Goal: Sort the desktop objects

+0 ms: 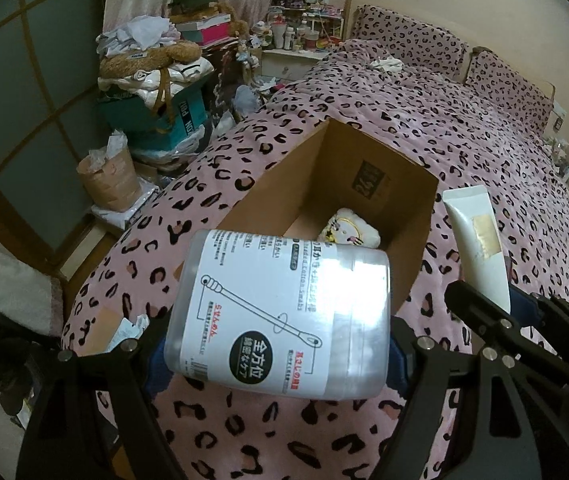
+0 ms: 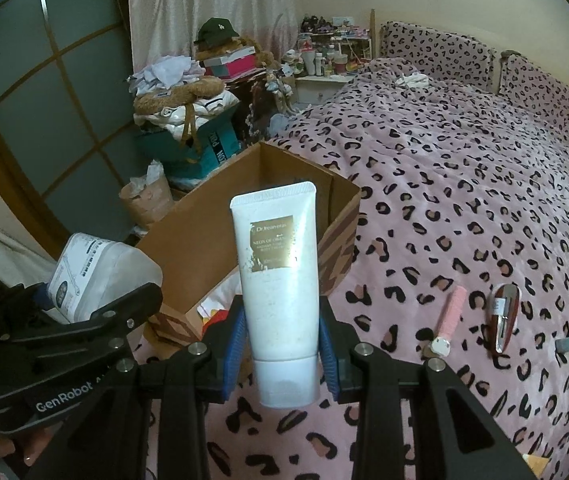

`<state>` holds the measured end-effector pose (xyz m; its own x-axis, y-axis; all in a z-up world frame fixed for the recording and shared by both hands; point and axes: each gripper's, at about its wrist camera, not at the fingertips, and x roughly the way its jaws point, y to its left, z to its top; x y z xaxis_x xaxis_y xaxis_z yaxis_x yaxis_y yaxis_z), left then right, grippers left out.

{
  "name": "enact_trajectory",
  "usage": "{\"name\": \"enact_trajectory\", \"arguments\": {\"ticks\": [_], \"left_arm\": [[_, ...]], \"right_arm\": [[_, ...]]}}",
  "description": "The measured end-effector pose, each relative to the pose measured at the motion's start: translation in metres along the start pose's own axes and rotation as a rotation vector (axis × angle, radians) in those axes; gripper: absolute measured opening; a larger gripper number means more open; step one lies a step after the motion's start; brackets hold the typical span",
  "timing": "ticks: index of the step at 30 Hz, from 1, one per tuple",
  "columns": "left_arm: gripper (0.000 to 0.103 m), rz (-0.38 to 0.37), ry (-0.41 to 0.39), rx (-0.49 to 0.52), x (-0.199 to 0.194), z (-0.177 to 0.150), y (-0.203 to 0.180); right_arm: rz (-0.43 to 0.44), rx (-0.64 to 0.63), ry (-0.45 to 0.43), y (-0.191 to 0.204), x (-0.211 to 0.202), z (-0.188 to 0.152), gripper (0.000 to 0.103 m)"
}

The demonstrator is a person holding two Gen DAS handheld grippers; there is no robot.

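Leopard-print bed (image 2: 464,200), both loads carried at the cardboard box (image 1: 364,168)

A cotton-swab tub (image 1: 276,312) is clamped wide in the left gripper (image 1: 276,356) just short of the box's near rim; a white tube (image 2: 276,280) is pinched cap-down in the right gripper (image 2: 280,344), likely for dropping in. Open bedding is left clear to the right

Cluttered bedroom: bed (image 2: 464,184), pillows (image 2: 436,50).
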<state>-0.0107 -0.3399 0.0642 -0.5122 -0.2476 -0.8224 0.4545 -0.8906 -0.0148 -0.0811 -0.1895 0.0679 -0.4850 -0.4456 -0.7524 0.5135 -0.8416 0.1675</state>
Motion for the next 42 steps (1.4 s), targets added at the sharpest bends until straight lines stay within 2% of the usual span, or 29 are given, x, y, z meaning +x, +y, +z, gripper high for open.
{"name": "enact_trajectory", "arguments": {"ticks": [11,18,21,26,29,36,38,42], "left_arm": [[0.082,-0.014,0.01,0.0,0.021,0.024,0.005],[0.082,0.0,0.03,-0.003,0.042,0.049,0.014],[0.082,-0.004,0.057,0.001,0.054,0.051,0.015],[0.082,-0.006,0.088,0.015,0.071,0.043,0.013],[0.082,0.012,0.075,0.023,0.074,0.041,0.011],[0.082,-0.066,0.038,0.05,0.064,0.039,-0.001],[0.079,-0.067,0.058,0.055,0.07,0.039,-0.005],[0.079,-0.068,0.086,0.04,0.078,0.033,-0.007]], "right_arm": [[0.027,-0.003,-0.001,-0.005,0.017,0.033,0.034],[0.057,-0.037,0.045,-0.001,0.045,0.065,0.034],[0.078,-0.04,0.092,0.0,0.066,0.075,0.034],[0.067,-0.051,0.137,0.001,0.09,0.079,0.034],[0.08,-0.042,0.163,0.0,0.1,0.075,0.034],[0.084,-0.047,0.171,0.001,0.106,0.068,0.034],[0.085,-0.05,0.174,0.001,0.107,0.068,0.034],[0.083,-0.062,0.196,0.003,0.112,0.066,0.034]]}}
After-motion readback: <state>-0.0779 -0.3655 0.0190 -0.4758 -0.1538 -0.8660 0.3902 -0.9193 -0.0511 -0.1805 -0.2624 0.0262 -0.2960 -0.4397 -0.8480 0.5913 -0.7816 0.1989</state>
